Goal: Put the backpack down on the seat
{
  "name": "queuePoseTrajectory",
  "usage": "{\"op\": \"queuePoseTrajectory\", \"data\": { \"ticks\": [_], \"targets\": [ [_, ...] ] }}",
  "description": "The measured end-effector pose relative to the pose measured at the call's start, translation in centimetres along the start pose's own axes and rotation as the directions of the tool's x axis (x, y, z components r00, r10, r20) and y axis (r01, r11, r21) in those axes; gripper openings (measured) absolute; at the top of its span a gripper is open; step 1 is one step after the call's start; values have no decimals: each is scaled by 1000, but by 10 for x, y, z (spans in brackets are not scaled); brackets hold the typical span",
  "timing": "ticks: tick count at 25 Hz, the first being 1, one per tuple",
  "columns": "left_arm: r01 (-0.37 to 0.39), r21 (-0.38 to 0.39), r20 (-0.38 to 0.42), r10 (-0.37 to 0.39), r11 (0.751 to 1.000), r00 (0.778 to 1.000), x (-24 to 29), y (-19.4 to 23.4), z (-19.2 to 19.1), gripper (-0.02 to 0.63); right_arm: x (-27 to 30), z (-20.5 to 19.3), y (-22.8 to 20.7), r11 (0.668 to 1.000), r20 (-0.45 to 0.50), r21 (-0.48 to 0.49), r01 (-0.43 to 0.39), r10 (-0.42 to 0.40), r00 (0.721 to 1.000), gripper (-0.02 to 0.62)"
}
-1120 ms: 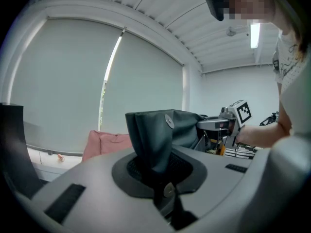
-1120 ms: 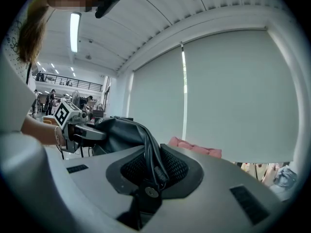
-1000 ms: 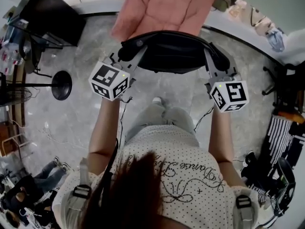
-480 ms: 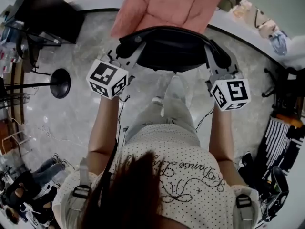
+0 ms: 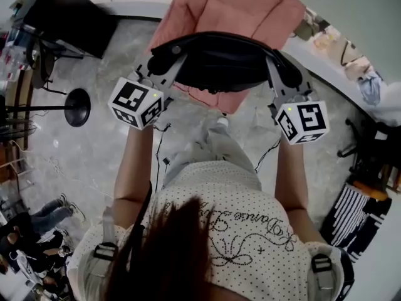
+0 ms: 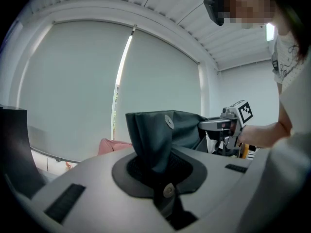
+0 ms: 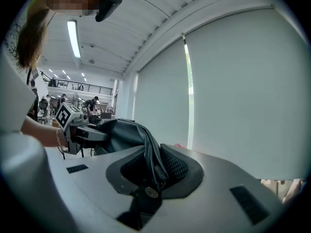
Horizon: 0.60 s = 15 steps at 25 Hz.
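Observation:
A black backpack [image 5: 219, 60] hangs in the air between my two grippers, over the near edge of a pink cushioned seat [image 5: 233, 12]. My left gripper [image 5: 156, 68] is shut on the backpack's left side; in the left gripper view a fold of dark fabric [image 6: 153, 140] is pinched between its jaws. My right gripper [image 5: 279, 74] is shut on the backpack's right side, with the dark edge of the backpack [image 7: 150, 159] clamped between its jaws. Each gripper shows in the other's view: the right gripper [image 6: 228, 130], the left gripper [image 7: 77, 127].
A black round-based stand [image 5: 78, 108] is on the grey floor at the left, with a dark desk [image 5: 62, 17] behind it. Cluttered items lie at the right [image 5: 369, 162]. People sit at the lower left [image 5: 31, 243]. A white wall with blinds [image 6: 97, 81] faces me.
The person has stepped forward with the backpack held in both grippers. The pink seat has come nearer, and the backpack now overlaps its front edge.

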State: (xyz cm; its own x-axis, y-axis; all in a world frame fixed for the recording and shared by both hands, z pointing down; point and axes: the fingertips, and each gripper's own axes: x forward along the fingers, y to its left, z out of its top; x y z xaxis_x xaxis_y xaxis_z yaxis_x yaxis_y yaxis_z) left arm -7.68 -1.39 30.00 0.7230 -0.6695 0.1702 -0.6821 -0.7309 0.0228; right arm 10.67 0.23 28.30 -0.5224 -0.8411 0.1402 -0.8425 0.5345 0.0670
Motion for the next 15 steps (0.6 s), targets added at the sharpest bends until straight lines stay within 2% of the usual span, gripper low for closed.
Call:
{"op": "queuePoseTrajectory", "data": {
  "ticks": [5, 10, 15],
  "targets": [
    [-51, 9, 12, 51, 999, 999, 59, 8, 15, 49, 24, 3, -62, 999, 22, -1, -51, 51, 998, 69],
    [-76, -5, 3, 76, 997, 997, 82, 30, 19, 49, 53, 4, -83, 998, 19, 7, -69, 69, 997, 69],
    [-81, -22, -33, 80, 996, 996, 113, 45, 9, 49, 74, -10, -108, 996, -12, 35, -79, 80, 997, 69]
  ]
}}
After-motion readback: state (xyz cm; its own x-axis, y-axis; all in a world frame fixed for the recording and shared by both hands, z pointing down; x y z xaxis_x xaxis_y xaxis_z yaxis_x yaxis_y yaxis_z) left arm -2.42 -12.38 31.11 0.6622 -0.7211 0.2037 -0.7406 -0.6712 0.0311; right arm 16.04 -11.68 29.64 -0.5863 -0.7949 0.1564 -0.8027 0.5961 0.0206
